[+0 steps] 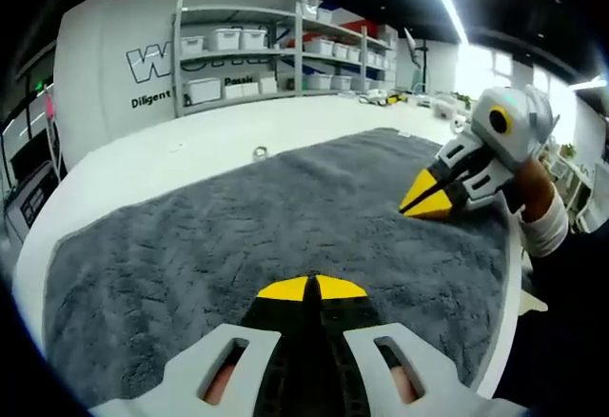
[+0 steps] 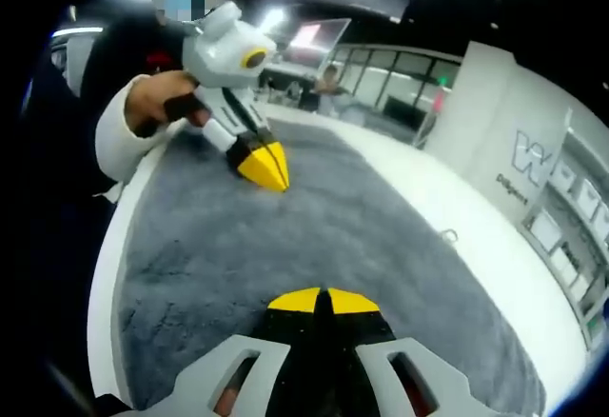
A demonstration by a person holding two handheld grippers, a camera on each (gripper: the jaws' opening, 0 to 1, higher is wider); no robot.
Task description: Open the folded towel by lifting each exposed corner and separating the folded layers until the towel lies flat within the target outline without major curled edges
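A grey towel lies spread open over a white table, and its surface looks flat. At the bottom of the left gripper view, my left gripper is shut, its yellow tips together just over the towel's near part. My right gripper comes in from the right, shut, with its tips down on the towel near the table's right edge. In the right gripper view, my right gripper is shut low over the towel. Farther off, a hand holds the left gripper shut, tip on the cloth.
Shelves with white bins stand behind the table by a lettered wall. A small ring-like object lies on bare table past the towel's far edge, small object. A person's sleeve is at the table's edge.
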